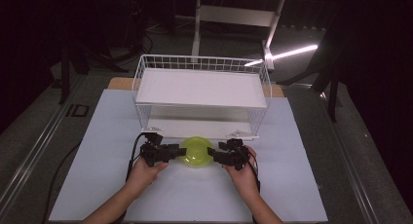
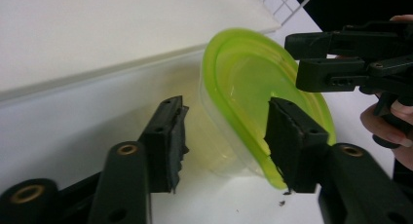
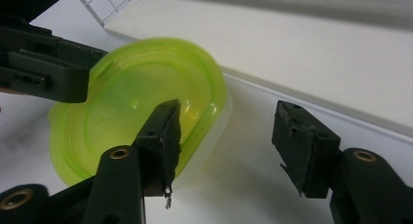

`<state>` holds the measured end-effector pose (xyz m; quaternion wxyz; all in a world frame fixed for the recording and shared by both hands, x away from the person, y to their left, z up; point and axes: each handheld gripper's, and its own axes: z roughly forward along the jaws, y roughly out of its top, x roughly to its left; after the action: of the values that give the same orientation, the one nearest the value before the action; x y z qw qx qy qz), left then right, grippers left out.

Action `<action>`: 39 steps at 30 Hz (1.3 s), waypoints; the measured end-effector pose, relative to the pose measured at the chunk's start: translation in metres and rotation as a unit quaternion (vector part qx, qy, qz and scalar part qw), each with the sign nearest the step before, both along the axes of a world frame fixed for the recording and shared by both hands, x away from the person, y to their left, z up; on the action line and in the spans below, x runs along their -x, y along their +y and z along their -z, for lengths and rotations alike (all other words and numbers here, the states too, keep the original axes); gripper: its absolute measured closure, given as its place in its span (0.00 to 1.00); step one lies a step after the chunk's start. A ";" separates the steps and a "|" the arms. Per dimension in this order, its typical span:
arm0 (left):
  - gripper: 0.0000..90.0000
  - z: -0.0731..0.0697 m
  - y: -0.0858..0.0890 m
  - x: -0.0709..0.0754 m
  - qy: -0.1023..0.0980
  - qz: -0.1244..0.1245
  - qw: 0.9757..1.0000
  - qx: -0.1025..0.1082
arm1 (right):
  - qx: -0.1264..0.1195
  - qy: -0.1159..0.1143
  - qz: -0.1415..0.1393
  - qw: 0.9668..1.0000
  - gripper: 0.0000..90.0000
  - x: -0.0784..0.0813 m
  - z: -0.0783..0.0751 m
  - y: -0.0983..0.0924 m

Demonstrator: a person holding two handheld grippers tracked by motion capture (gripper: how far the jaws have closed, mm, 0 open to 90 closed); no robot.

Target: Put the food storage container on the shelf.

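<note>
Meanwhile, left tongs (image 1: 176, 151) and right tongs (image 1: 212, 153) apart, flanking green-lidded container (image 1: 196, 151) before wire rack (image 1: 202, 90); rim between jaws, unclamped.

Green container's (image 2: 253, 87) near rim behind the left tool (image 2: 229, 141).

My left gripper (image 1: 176, 151) and right gripper (image 1: 212, 153) face each other, jaws partly apart, both hands low.

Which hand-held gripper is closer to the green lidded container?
Roughly level. The left hand-held gripper straddles one edge of the container, one pad on the lid. The right hand-held gripper sits at the opposite edge, one pad over the lid, the other clear.
</note>
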<state>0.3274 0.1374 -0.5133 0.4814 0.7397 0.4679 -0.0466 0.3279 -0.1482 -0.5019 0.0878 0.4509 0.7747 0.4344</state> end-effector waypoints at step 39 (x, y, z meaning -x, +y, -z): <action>0.90 -0.028 -0.012 0.021 -0.122 -0.023 0.992 -0.016 | -0.058 -0.009 0.002 0.998 0.90 0.021 -0.037 -0.003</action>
<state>0.3067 0.1251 -0.4852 0.5239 0.7367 0.4229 0.0629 0.3068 -0.1514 -0.4647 0.0698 0.4529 0.7464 0.4826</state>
